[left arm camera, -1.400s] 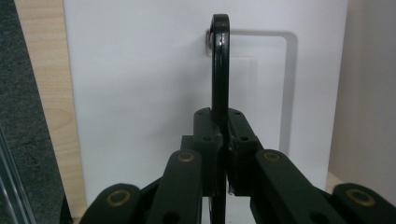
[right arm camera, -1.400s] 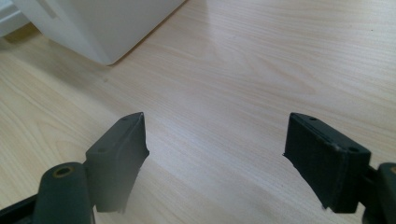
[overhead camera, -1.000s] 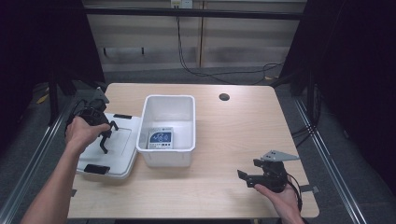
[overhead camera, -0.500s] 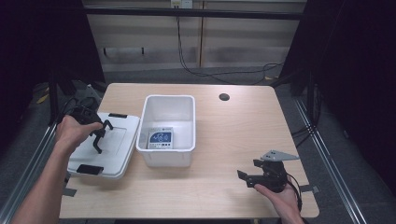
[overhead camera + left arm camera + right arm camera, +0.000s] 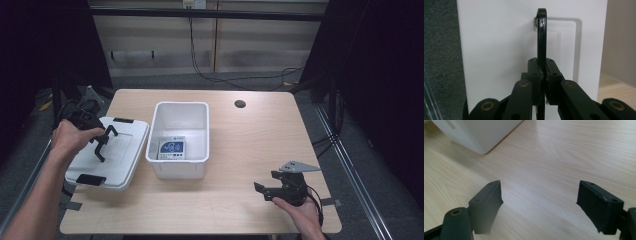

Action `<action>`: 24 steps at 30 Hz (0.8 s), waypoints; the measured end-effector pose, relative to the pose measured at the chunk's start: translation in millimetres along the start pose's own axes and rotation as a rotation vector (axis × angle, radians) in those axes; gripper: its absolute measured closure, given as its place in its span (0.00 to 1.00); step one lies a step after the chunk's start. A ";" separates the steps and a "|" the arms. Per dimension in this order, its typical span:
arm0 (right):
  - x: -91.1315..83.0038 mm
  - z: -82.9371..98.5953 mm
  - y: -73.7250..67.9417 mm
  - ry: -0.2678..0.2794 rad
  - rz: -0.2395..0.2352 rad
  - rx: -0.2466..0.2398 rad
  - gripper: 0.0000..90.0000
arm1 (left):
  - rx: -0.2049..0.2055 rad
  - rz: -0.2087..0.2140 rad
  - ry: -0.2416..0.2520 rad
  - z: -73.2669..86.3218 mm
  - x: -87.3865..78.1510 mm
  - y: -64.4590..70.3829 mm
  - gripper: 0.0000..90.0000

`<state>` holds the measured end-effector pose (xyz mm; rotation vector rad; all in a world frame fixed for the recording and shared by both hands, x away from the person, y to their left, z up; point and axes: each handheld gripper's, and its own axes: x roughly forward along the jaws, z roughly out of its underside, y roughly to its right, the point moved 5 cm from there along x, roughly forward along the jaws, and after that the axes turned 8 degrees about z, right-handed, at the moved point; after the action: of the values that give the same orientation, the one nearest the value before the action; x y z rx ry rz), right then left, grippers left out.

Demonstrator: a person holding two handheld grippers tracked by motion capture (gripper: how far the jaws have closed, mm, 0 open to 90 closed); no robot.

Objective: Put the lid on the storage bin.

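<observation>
A white lid [image 5: 120,152] with black clips lies at the table's left edge, beside an open white bin [image 5: 181,104]. A small white and blue device [image 5: 170,148] rests on the bin's floor. My left gripper [image 5: 98,138] is over the lid, shut on its thin black handle [image 5: 104,145]. In the left gripper view the jaws [image 5: 543,72] pinch the handle [image 5: 541,35], which stands edge-on against the white lid [image 5: 499,50]. My right gripper [image 5: 262,189] stands open low over the table's front right. Bare wood shows between its pads [image 5: 539,200].
The wooden table [image 5: 250,145] has a round cable hole [image 5: 240,104] near its far edge. A corner of the bin [image 5: 479,132] lies ahead and left of the right gripper. The lid overhangs the table's left edge, above dark floor [image 5: 441,50].
My left hand has moved left with the gripper on the lid's handle, and the lid has shifted slightly left. The right gripper has stayed in place.
</observation>
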<state>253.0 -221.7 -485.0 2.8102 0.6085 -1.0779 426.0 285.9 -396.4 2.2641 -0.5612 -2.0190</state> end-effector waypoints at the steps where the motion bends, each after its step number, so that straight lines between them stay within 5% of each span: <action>1: -0.1 0.0 -0.1 0.000 0.000 0.001 0.21 | 0.000 0.000 0.000 0.0 0.0 0.0 0.94; 13: -0.3 -0.2 -0.2 0.002 -0.003 0.001 0.21 | -0.005 -0.011 0.023 0.0 -20.2 3.7 0.94; 24: 1.1 -0.8 -0.5 0.001 -0.007 -0.003 0.21 | 0.033 0.008 0.050 -1.1 -45.1 9.4 0.94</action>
<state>254.1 -220.6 -485.0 2.8082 0.6193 -1.0755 421.4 290.6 -350.8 2.3195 -0.6037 -1.9583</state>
